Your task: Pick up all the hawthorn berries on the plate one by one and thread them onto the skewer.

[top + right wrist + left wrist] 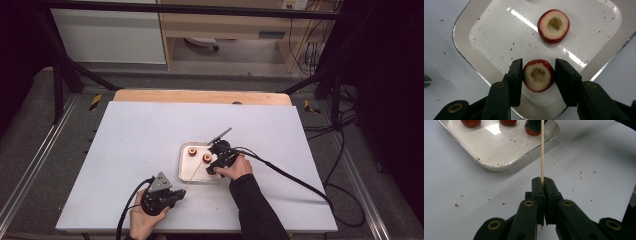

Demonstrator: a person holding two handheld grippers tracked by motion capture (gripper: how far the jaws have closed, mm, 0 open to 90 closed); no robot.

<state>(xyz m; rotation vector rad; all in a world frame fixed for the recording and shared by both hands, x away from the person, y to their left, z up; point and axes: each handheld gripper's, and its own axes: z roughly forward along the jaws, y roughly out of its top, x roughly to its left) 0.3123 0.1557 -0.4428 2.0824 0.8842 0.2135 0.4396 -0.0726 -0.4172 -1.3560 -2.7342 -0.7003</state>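
My left gripper (543,185) is shut on a thin wooden skewer (542,152), which points toward the metal tray (499,166). From above, the left gripper (181,192) sits near the table's front edge, just short of the tray (186,172). My right gripper (538,72) reaches down into the tray (461,45). Its pads stand on both sides of a cored red fruit (538,75) that rests on the tray floor, cut face up. A second cored fruit (553,25) lies farther in. In the high view the gripped fruit (206,158) is right of the other fruit (192,152).
The white table top (130,150) is speckled with small red crumbs around the tray. The right gripper's cable (290,177) trails off to the right. The left gripper view shows two more fruits (471,122) at the tray's far side.
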